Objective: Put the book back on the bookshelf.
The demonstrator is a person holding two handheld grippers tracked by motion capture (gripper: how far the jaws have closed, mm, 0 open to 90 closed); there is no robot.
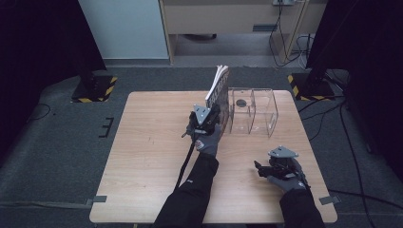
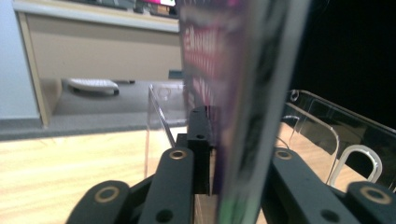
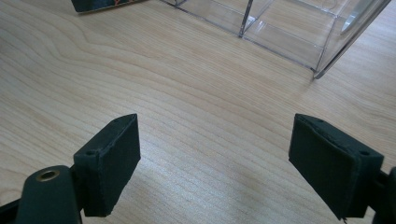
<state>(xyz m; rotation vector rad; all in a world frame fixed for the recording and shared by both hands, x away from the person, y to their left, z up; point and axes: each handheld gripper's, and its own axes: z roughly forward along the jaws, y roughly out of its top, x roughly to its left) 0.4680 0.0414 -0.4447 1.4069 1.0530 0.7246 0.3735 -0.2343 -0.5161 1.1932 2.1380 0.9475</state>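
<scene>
Left tool (image 1: 209, 116) clamped on an upright book (image 1: 218, 89), held just left of the clear acrylic organiser (image 1: 259, 111) on the counter (image 1: 152, 152). Cover lettering too blurred to read in the left gripper view; book's lower edge hidden behind the tool. Right tool (image 1: 259, 168) low over bare wood, jaws wide apart, nothing between.

High view — fixed above the near table (image 1: 142, 180) edge, facing forward and down, distant. Left gripper view — rides level, very close to an upright book (image 2: 233, 107), facing the clear acrylic organizer (image 2: 322, 130). Right gripper view — low, tilted down at the tabletop. All three share the organizer and the table.
</scene>
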